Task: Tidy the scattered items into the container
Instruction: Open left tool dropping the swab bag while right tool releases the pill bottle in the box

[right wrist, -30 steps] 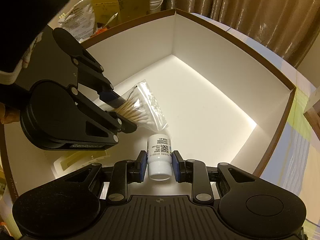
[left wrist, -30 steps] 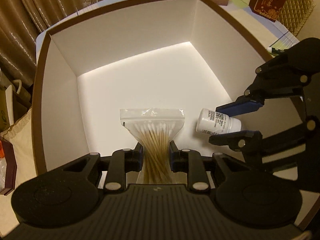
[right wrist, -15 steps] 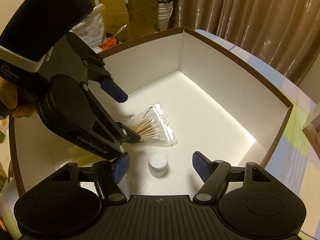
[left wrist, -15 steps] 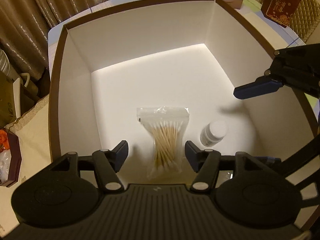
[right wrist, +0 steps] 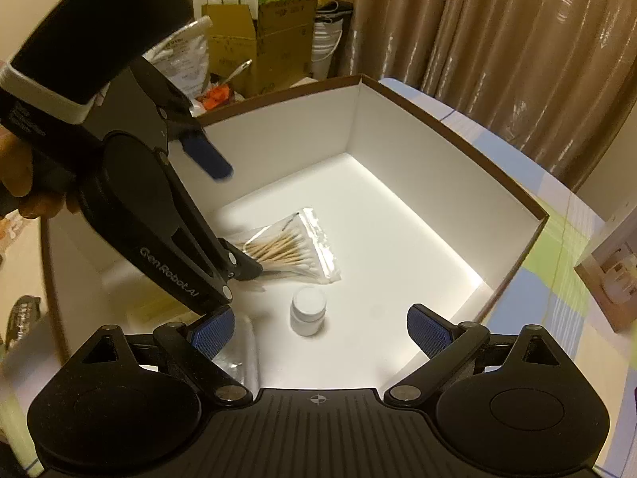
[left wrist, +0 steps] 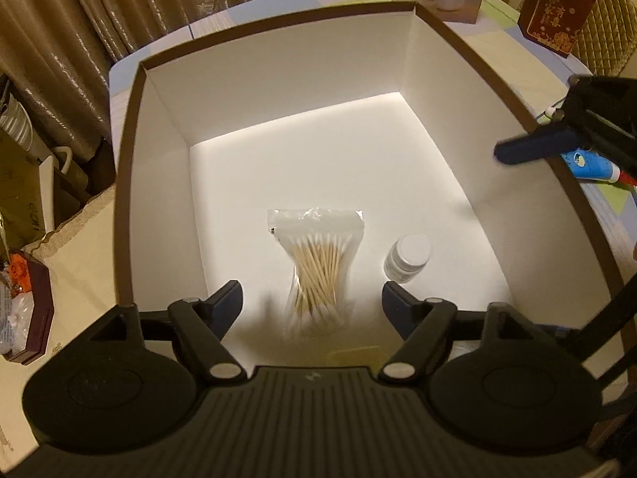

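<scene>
Both tongs hang over the open white box, which sits on the table. Left tongs spread, jaws just opened, nothing pinched; the bag of cotton swabs lies flat on the box floor below the gap. Right tongs spread wide, also just opened, empty. Small white bottle stands upright on the box floor, just beside the bag, clear of both pads. A toothpaste tube lies outside the box on the table.
</scene>
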### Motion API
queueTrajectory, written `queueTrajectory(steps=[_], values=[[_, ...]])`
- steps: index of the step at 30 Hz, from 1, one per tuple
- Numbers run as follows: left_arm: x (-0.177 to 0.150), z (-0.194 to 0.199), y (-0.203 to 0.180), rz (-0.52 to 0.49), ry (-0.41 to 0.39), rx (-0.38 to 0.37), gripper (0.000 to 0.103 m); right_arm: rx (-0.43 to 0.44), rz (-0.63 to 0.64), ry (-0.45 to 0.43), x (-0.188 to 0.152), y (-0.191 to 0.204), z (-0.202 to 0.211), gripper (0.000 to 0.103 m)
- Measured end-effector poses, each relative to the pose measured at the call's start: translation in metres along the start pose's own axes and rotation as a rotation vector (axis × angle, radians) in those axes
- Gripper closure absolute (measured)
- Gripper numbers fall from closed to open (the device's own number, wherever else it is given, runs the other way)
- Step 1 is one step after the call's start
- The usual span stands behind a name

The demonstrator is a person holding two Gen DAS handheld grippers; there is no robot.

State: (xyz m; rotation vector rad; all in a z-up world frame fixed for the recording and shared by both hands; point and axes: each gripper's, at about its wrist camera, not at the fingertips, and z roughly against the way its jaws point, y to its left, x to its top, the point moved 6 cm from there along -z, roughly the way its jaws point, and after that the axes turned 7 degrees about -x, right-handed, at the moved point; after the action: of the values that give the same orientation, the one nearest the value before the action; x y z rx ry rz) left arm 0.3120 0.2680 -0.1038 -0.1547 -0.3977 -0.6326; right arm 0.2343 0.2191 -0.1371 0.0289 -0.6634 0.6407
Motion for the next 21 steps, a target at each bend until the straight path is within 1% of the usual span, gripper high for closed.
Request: queueTrajectory(steps=[1, 2, 5, 6, 11, 13, 21], values=[[-0.001, 0.003, 0.000, 0.002, -0.003, 0.022, 0.014, 0.006, -0.013, -0.006, 0.000, 0.000, 0.004, 0.004], [-0.002, 0.006, 0.000, 0.004, -0.009, 0.041, 0.012, 0.011, -0.025, -0.012, -0.001, 0.000, 0.007, 0.004], [-0.005, 0.016, 0.000, 0.028, -0.023, 0.044, 0.010, 0.012, -0.051, -0.025, -0.002, 0.000, 0.019, 0.004], [-0.006, 0.019, -0.002, 0.034, -0.028, 0.048, 0.008, 0.010, -0.056, -0.031, -0.003, 0.000, 0.023, 0.004], [-0.013, 0.037, -0.011, 0.040, -0.048, 0.069, 0.007, 0.019, -0.084, -0.051, -0.006, 0.001, 0.045, 0.004], [-0.015, 0.045, -0.015, 0.043, -0.061, 0.075, 0.004, 0.022, -0.099, -0.064, -0.007, 0.001, 0.054, 0.004], [-0.023, 0.075, -0.030, 0.066, -0.111, 0.107, 0.003, 0.044, -0.130, -0.104, -0.014, 0.003, 0.091, 0.004]])
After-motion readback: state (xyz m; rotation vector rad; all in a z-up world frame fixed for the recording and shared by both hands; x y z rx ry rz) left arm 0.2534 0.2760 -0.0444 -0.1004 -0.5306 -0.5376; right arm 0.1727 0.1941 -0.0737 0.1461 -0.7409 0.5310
